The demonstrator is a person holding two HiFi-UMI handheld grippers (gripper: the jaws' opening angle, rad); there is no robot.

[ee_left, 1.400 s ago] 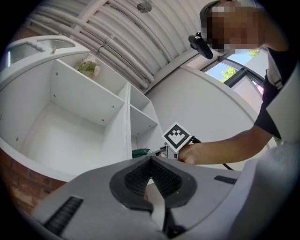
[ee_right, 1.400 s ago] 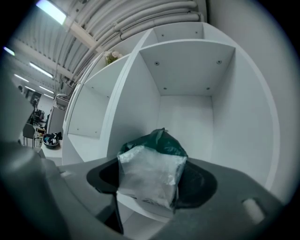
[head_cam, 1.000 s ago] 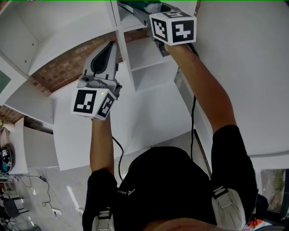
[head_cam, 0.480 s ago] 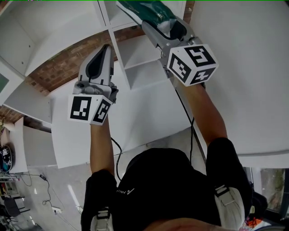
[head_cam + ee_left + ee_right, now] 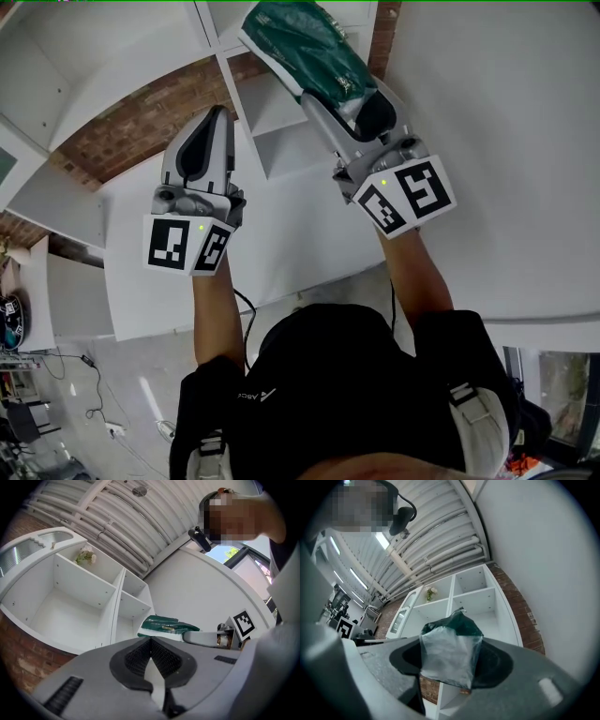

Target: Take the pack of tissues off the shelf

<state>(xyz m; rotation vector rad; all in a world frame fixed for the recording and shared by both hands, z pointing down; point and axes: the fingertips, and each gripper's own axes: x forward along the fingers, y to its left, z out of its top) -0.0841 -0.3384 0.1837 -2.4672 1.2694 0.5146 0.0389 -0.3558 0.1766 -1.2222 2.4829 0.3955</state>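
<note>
Right tool point(image 5: 449, 660) is clamped on the pack of tissues point(image 5: 302, 49), its jaws pinching the clear end of the wrapper while the green bulk sticks out beyond the tips. The pack hangs in the air in front of the white shelf point(image 5: 274, 101), apart from its compartments. To finish well, I would hold an even squeeze, since soft wrap can slip, and draw straight back, clear of the divider edges. Left tool point(image 5: 151, 654) is closed on nothing, off to the side.

One pack of tissues point(image 5: 305, 47), one shelf point(image 5: 274, 105) — two grippers point(image 5: 217, 112) point(image 5: 323, 98).
</note>
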